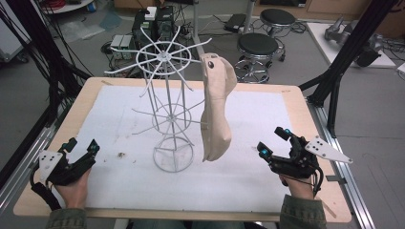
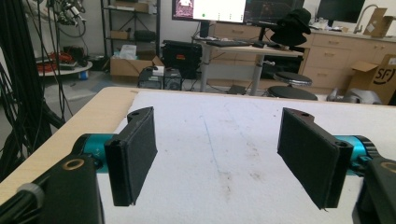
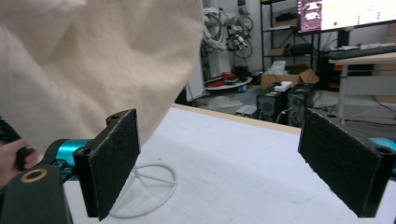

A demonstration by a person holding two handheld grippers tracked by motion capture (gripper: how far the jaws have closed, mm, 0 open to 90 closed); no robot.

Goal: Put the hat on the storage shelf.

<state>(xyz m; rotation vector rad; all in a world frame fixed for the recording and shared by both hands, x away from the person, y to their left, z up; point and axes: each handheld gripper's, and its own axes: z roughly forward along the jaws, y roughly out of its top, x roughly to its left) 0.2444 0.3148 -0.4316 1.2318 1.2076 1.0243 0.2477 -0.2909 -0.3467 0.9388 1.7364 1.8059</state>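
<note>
A white wire rack (image 1: 167, 105) with spoked rings stands upright near the middle of the table. A beige cloth (image 1: 216, 107) hangs from one of its upper spokes, its lower end near the mat. The same cloth (image 3: 88, 60) looms large at the upper left of the right gripper view, with the rack's base ring (image 3: 147, 189) below it. My left gripper (image 1: 82, 146) rests at the near left, open, nothing between its pads (image 2: 133, 156). My right gripper (image 1: 273, 141) is at the near right, open and empty, a short way right of the cloth.
A white mat (image 1: 248, 176) covers the wooden table (image 1: 305, 114). Two black stools (image 1: 258, 47) and computer boxes (image 1: 153, 24) stand on the floor beyond the far edge. Black frame posts (image 1: 344, 57) rise at the right, cables at the left.
</note>
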